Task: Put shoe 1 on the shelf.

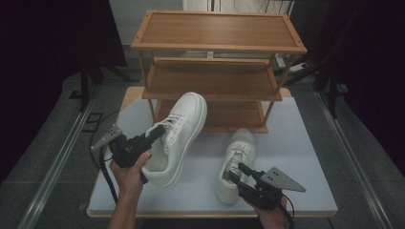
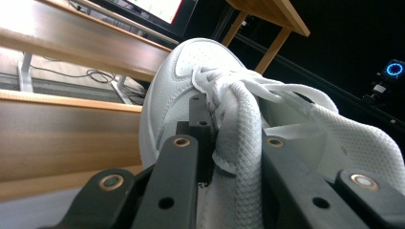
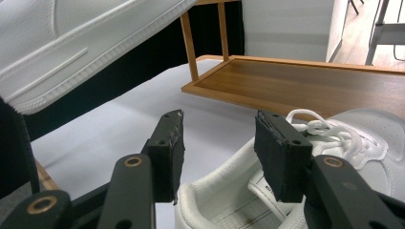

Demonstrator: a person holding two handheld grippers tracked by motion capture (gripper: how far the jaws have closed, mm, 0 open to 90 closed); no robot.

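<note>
Dim room, dark edges; sharp views; soft shadows

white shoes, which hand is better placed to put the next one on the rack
Left. Its tool is already shut on the lifted shoe near the rack; the right tool stands open over the shoe on the table.

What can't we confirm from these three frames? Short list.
- Left hand-held gripper pad contact: in the left gripper view, the laces of the lifted shoe cover the gap.
- Lifted shoe's heel: the high view has it behind the hand.
- Right hand-held gripper contact with the second shoe: unclear in both views; jaws straddle its collar.
- Rack bottom shelf: partly behind the lifted shoe, high view.
</note>
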